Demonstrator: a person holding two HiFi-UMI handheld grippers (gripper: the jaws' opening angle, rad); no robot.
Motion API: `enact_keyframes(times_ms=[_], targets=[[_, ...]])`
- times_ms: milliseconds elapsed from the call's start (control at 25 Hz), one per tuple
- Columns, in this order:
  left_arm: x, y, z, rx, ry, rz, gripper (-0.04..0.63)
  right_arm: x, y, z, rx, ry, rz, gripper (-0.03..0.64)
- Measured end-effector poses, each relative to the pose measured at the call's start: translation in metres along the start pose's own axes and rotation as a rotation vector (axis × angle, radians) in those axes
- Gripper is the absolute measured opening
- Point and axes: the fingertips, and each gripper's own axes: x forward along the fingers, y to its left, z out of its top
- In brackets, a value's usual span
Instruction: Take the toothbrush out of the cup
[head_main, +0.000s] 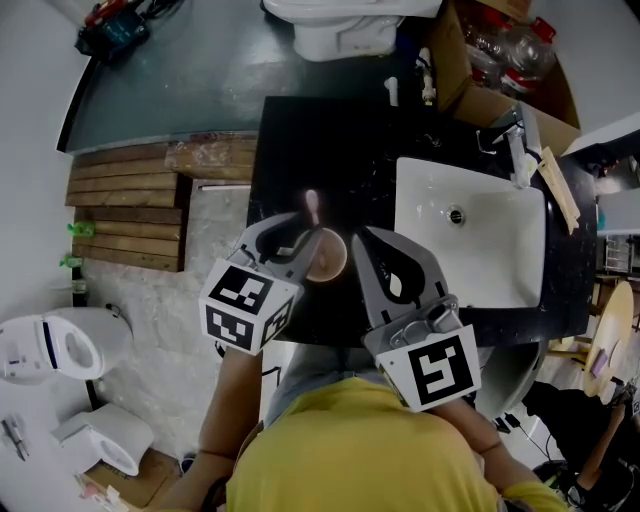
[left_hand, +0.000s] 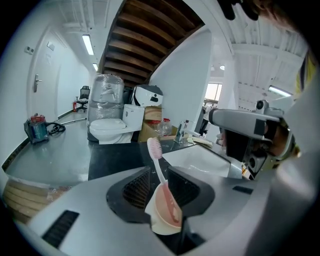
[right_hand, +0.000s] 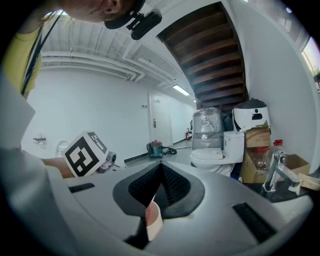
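A pale pink cup (head_main: 328, 258) stands on the black countertop (head_main: 320, 140) just left of the sink. In it a pink toothbrush (head_main: 312, 205) stands upright, bristle head up. My left gripper (head_main: 308, 242) is shut on the cup. In the left gripper view the cup (left_hand: 165, 212) sits between the jaws and the toothbrush (left_hand: 156, 155) rises from it past my left gripper (left_hand: 159, 172). Close to the cup's right side, my right gripper (head_main: 362, 238) is shut with nothing held. In the right gripper view the cup's rim (right_hand: 153, 220) shows below my right gripper (right_hand: 161, 167).
A white sink basin (head_main: 470, 240) with a chrome faucet (head_main: 520, 150) lies to the right. Behind the counter stand a white toilet (head_main: 340, 30) and a cardboard box of bottles (head_main: 500, 60). Wooden steps (head_main: 130, 210) are to the left, beyond the counter edge.
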Motion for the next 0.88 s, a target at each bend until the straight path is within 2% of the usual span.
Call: enact_keyframes(times_ms=[440, 880], targets=[[0.012, -0.002, -0.002, -0.032, 0.033, -0.056, 0.1, 0.004, -0.009, 0.002, -0.003, -0.003, -0.003, 0.014], [0.017, 0.002, 0.0, -0.043, 0.027, -0.058, 0.1, 0.007, -0.014, 0.0, -0.008, 0.001, 0.0, 0.014]])
